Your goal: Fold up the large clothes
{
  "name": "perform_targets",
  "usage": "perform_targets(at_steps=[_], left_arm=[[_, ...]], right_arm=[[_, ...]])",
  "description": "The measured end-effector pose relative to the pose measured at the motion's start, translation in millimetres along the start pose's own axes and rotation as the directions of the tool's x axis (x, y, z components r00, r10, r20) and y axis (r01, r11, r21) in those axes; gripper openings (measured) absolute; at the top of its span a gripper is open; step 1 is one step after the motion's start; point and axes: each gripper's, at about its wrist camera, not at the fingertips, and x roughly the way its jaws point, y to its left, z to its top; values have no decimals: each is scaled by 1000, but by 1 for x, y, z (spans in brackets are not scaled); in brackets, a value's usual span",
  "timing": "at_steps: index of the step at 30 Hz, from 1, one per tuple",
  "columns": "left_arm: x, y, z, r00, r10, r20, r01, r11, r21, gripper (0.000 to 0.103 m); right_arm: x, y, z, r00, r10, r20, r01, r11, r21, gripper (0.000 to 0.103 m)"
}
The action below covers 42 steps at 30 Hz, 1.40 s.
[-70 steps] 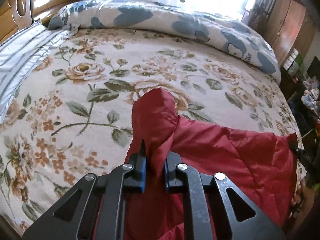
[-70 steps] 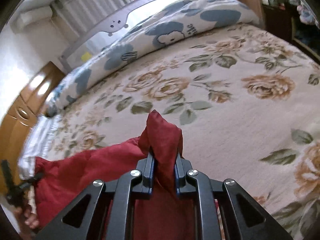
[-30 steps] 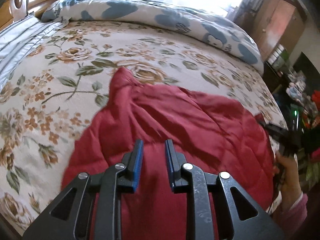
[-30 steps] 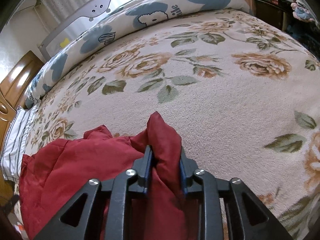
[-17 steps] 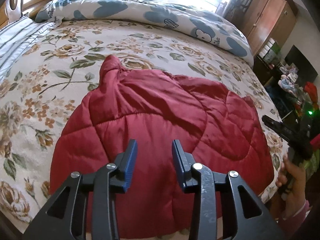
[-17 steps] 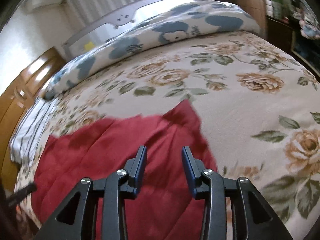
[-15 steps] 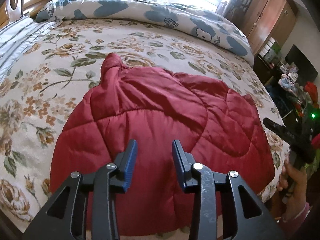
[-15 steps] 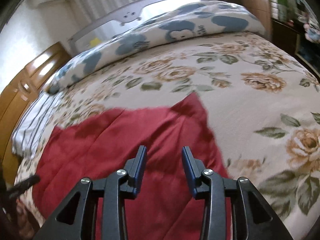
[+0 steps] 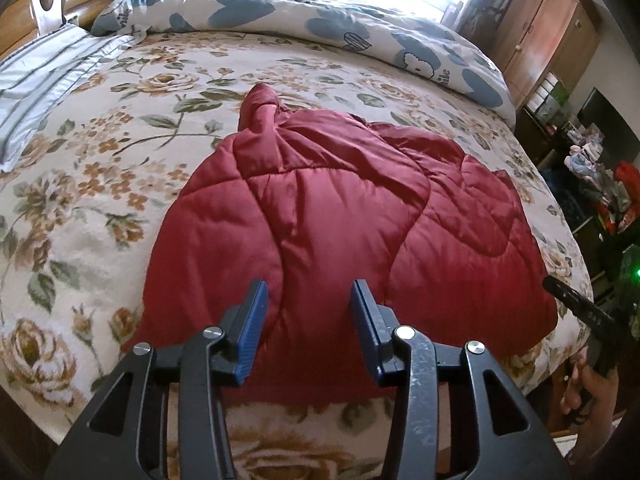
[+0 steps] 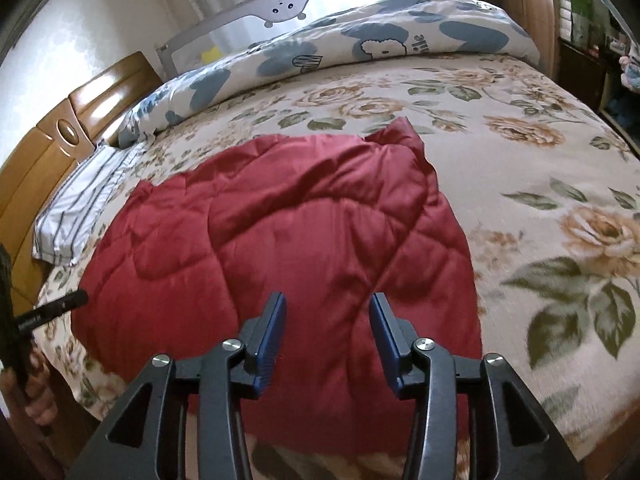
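A dark red quilted garment (image 9: 340,216) lies spread on the floral bed cover, near the bed's front edge; it also shows in the right wrist view (image 10: 288,240). A bunched corner (image 9: 260,106) pokes up at its far left, another corner (image 10: 400,132) at its far right. My left gripper (image 9: 308,296) is open and empty, held above the garment's near edge. My right gripper (image 10: 328,308) is open and empty, also above the near part of the garment.
The floral bed cover (image 9: 100,184) surrounds the garment. A blue-patterned duvet (image 9: 320,20) lies rolled along the far side. A striped pillow (image 9: 36,76) and wooden headboard (image 10: 64,128) are at the left. A wardrobe (image 9: 548,28) and cluttered shelves stand to the right.
Both grippers held bunched corners of the red garment, laid them down on the bed and opened. They have since pulled back toward the near edge, jaws opening wider.
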Motion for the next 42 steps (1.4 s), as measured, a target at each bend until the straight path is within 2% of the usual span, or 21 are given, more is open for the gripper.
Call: perform_targets(at_steps=[7, 9, 20, 27, 31, 34, 42], left_arm=[[-7, -15, -17, 1000, -9, -6, 9, 999, 38, 42], [-8, -23, -20, 1000, -9, -5, 9, 998, 61, 48], [-1, -53, -22, 1000, -13, -9, 14, 992, 125, 59], [8, -67, -15, 1000, 19, -18, -16, 989, 150, 65], [25, -73, -13, 998, 49, -41, -41, 984, 172, 78], [37, -78, -13, 995, 78, -56, -66, 980, 187, 83], [54, -78, -18, 992, 105, -74, -89, 977, 192, 85]], right_arm=[[-11, 5, -28, 999, 5, -32, -5, 1000, -13, 50], [-13, 10, -33, 999, 6, -33, -7, 1000, -27, 50], [-7, 57, -32, 998, 61, -24, -64, 988, -142, 57], [3, 68, -25, 997, 67, -24, -70, 984, -162, 59], [7, 66, -23, 998, 55, -15, -57, 984, -166, 60], [12, 63, -20, 999, 44, -12, -46, 986, -160, 60], [35, 62, -24, 999, 9, -44, -17, 985, -171, 60]])
